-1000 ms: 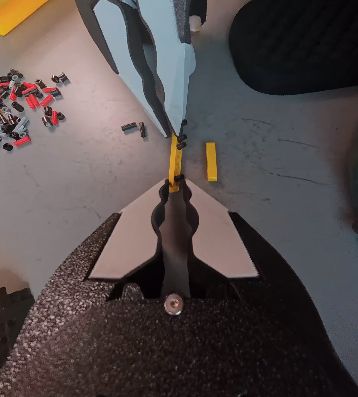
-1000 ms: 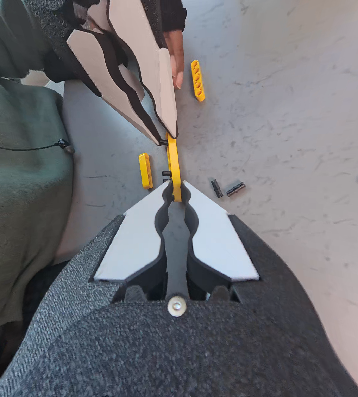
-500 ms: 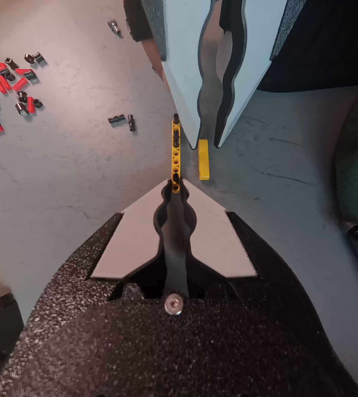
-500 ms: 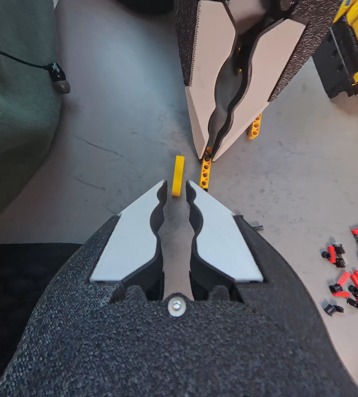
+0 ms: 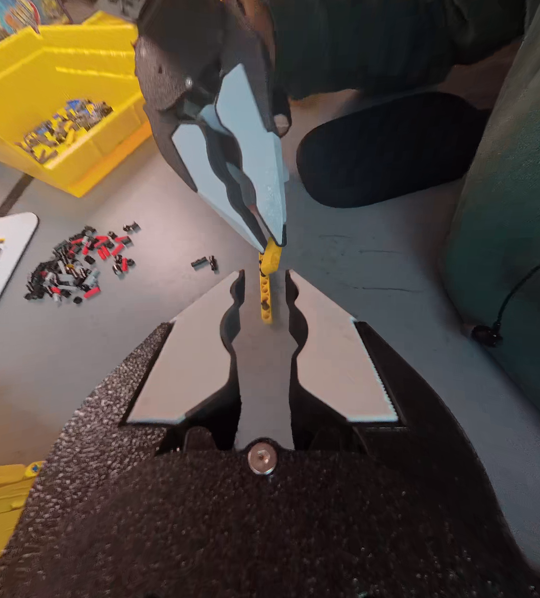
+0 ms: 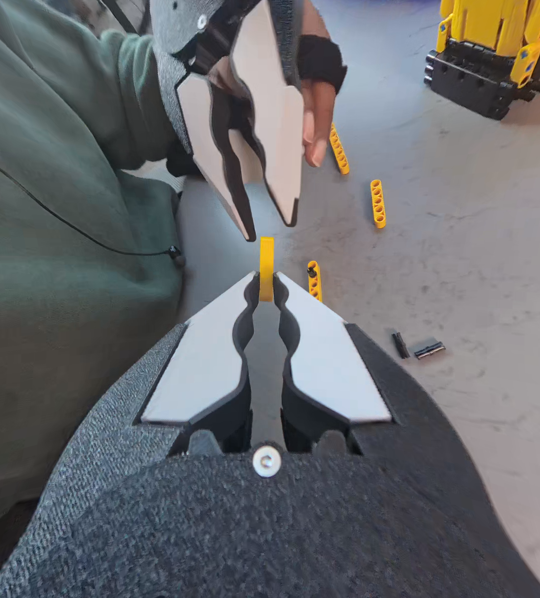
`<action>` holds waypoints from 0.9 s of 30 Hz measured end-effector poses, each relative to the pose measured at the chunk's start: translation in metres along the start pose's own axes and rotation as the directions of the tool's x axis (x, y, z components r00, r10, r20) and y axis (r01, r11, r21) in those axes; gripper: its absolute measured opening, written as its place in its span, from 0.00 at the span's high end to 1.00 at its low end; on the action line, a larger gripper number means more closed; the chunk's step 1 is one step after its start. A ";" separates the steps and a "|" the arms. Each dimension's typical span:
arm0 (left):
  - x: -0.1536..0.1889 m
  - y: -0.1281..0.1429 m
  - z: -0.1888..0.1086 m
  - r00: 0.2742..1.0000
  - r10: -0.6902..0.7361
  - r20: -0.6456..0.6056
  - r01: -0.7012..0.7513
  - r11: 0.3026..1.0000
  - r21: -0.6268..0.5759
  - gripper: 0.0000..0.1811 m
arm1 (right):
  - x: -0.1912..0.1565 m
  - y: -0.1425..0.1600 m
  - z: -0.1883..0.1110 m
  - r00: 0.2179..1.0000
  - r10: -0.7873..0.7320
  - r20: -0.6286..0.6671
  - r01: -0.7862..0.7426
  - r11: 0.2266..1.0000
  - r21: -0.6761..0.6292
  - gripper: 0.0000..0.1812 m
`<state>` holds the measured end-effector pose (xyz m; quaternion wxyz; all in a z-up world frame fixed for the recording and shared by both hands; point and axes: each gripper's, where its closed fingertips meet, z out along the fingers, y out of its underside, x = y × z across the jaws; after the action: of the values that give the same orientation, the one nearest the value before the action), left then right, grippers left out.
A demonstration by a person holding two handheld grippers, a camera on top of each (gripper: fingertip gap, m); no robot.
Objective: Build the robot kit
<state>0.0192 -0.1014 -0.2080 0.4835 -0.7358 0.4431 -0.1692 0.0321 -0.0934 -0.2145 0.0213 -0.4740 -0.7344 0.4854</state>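
Right wrist: claw grips short yellow beam, pointing fwd.

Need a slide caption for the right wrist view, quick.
Right gripper shut on a short yellow beam; open left gripper just beyond it.

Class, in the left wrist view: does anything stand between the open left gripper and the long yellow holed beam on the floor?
Nothing visible at its near end: the long yellow beam lies before the open left gripper. Over its far end, the right gripper holds a short yellow piece.
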 end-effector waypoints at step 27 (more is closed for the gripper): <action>-0.012 -0.016 -0.008 0.922 -0.354 -0.155 0.377 0.914 0.151 0.96 | -0.009 -0.027 -0.019 0.880 -0.430 -0.200 0.462 0.872 0.158 0.88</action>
<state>0.0148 -0.0937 -0.1887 0.4782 -0.7477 0.3099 -0.3410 0.0285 -0.0886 -0.1808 0.2392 -0.3236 -0.7671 0.4996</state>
